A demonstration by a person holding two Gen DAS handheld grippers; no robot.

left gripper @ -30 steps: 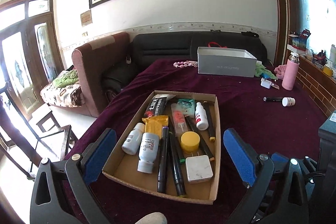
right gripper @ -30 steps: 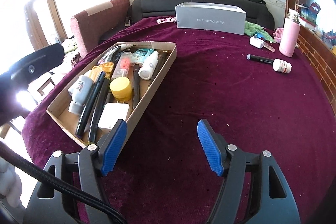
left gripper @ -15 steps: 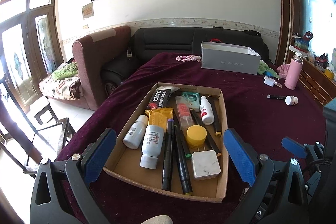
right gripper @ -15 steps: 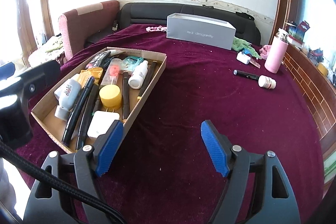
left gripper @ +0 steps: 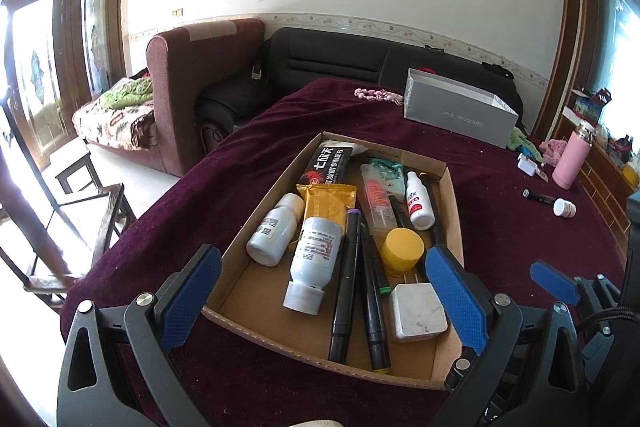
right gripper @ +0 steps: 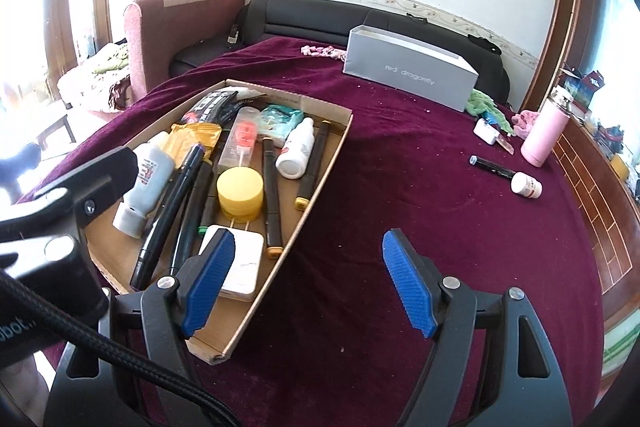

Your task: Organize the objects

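Observation:
A shallow cardboard tray sits on the maroon table and holds white bottles, black markers, a yellow jar, a white charger, sachets and a small white bottle. My left gripper is open and empty above the tray's near end. My right gripper is open and empty over the tray's near right corner. A black marker and a small white jar lie loose at the right.
A grey shoebox stands at the table's far side. A pink flask, a small white item and green cloth sit at the far right. Sofas stand behind the table; the table's left edge drops to the floor.
Both grippers have moved forward and down toward the tray's near end. Both stayed open. The tray's contents have not moved.

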